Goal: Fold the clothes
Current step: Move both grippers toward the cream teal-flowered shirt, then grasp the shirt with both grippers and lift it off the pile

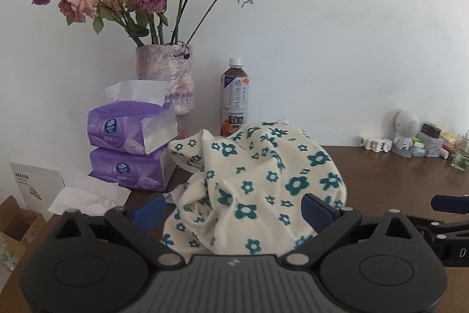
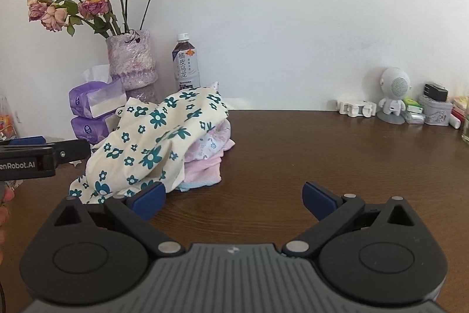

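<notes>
A cream cloth with teal flowers (image 1: 258, 178) lies crumpled in a heap on the brown table (image 1: 395, 181). My left gripper (image 1: 233, 210) is open, its blue fingers standing either side of the heap's near edge. In the right wrist view the floral cloth (image 2: 158, 137) lies over pink and pale blue folded garments (image 2: 205, 163). My right gripper (image 2: 234, 200) is open and empty over bare table, just right of the pile, its left finger (image 2: 149, 200) near the cloth's edge. The left gripper's side shows at the left edge of the right wrist view (image 2: 44, 154).
Against the wall behind the pile stand a vase of dried roses (image 1: 165, 78), two purple tissue packs (image 1: 132, 148) and a tea bottle (image 1: 234, 96). Small trinkets and a white figurine (image 2: 394, 96) line the back right. Loose tissue (image 1: 88, 195) and a cardboard box lie at the left.
</notes>
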Demonstrator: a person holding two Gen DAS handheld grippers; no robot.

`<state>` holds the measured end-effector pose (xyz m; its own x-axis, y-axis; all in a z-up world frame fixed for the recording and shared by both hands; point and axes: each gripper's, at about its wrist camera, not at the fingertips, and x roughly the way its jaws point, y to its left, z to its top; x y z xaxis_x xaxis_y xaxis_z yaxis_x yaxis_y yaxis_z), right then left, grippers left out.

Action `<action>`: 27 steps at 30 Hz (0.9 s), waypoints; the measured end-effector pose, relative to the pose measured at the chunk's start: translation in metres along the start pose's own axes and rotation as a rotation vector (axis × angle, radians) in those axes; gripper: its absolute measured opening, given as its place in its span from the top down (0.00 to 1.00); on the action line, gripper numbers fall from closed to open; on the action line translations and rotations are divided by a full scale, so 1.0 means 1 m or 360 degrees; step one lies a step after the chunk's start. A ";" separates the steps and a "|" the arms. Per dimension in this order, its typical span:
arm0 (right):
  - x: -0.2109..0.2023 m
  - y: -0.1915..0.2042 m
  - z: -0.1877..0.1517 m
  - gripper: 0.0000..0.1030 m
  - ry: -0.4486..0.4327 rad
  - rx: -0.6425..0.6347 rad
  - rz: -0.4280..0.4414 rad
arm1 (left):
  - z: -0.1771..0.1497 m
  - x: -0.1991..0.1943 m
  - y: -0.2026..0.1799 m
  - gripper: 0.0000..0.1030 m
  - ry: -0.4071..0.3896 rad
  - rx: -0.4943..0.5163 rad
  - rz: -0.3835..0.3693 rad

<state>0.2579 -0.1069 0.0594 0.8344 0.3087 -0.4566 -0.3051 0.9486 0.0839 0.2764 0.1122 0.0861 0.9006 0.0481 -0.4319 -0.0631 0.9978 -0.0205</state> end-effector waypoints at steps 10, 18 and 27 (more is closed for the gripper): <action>0.108 0.033 0.047 0.55 0.0189 0.0180 0.0108 | 0.027 0.046 0.015 0.38 0.0115 -0.0085 -0.0165; 0.071 0.025 0.069 0.96 0.0000 0.0327 0.0259 | 0.049 0.031 0.024 0.94 0.0069 -0.0171 -0.0405; -0.088 0.019 0.126 0.96 -0.0521 0.0241 0.0288 | 0.108 -0.142 -0.025 0.94 -0.0448 0.0013 -0.0592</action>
<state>0.2365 -0.1076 0.2125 0.8829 0.4543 -0.1185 -0.4098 0.8688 0.2779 0.1960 0.0850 0.2451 0.9431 -0.3039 -0.1349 0.2888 0.9498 -0.1202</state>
